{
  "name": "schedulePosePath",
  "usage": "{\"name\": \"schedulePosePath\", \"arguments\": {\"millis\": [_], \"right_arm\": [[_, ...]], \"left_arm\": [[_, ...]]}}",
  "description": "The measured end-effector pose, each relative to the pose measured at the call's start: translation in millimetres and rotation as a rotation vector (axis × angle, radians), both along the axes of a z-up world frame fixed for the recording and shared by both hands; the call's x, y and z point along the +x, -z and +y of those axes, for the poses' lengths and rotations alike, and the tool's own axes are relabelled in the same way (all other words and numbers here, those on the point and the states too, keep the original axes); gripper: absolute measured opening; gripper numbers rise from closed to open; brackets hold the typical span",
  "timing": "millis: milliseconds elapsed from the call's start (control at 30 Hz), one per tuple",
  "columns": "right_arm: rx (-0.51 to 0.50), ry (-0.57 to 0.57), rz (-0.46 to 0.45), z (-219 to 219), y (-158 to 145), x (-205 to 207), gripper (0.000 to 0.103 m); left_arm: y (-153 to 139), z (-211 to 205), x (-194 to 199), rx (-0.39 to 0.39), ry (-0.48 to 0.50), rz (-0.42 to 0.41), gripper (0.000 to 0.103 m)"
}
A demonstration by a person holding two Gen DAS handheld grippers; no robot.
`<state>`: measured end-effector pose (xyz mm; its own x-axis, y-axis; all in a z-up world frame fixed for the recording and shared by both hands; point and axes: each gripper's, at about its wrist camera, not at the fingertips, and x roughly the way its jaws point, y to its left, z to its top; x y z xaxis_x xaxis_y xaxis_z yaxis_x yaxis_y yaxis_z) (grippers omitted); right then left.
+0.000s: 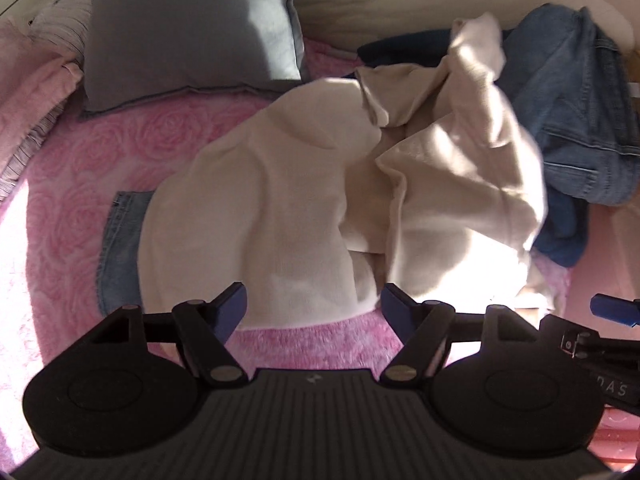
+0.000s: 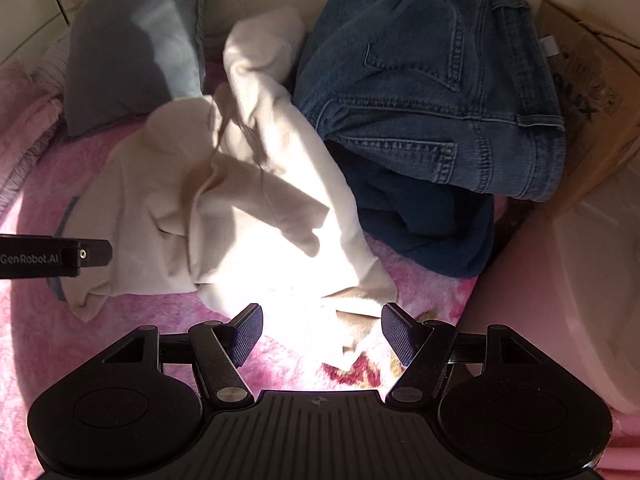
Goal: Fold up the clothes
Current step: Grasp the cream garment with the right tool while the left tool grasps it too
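Observation:
A crumpled cream garment (image 1: 312, 184) lies in sunlight on a pink rose-patterned blanket (image 1: 80, 168). My left gripper (image 1: 314, 304) hovers open just above the garment's near hem, and its pads press on nothing. In the right wrist view the same cream garment (image 2: 248, 200) spreads ahead. My right gripper (image 2: 322, 328) stands open over its near corner without gripping it. A strip of light denim (image 1: 120, 248) pokes out from under the garment's left side. The black body of the left tool (image 2: 60, 258) shows at the left edge.
Blue jeans (image 2: 440, 92) lie heaped on a dark navy garment (image 2: 424, 232) to the right. A cardboard box (image 2: 592, 100) stands behind them. A grey pillow (image 1: 192, 28) leans at the back left. A pale rounded object (image 2: 580, 280) borders the right side.

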<state>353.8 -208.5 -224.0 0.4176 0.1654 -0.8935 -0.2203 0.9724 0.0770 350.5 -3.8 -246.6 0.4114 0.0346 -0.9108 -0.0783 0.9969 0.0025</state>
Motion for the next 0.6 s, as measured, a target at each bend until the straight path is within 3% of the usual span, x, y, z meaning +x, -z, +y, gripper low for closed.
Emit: {"name": "schedulePosePath", "arguments": {"millis": [367,400,433,467,533,600], "right_arm": [[-0.036,-0.055,0.035,9.0,61.7,40.8,0.069],[-0.045,-0.07,0.026,11.7,67.0,42.7,0.069],[-0.052,-0.086,0.016,14.0,71.7,44.1,0.069],[-0.052,-0.107,0.004,15.6,74.6,44.7,0.068],[-0.029,-0.15,0.003,17.4,76.3,45.7,0.019],[-0.009,-0.164,-0.007,16.2,71.0,44.5,0.013]], "left_arm": [[60.4,11.5,35.1,-0.017,-0.056,0.039,0.07],[64.5,12.5,37.5,-0.03,-0.054,0.037,0.062],[67.7,13.0,39.6,-0.045,-0.049,0.038,0.042],[70.9,13.6,41.6,-0.061,-0.045,0.039,0.032],[69.0,14.5,40.9,-0.084,-0.03,0.035,0.021],[61.7,15.6,35.1,-0.095,-0.021,0.013,0.013]]}}
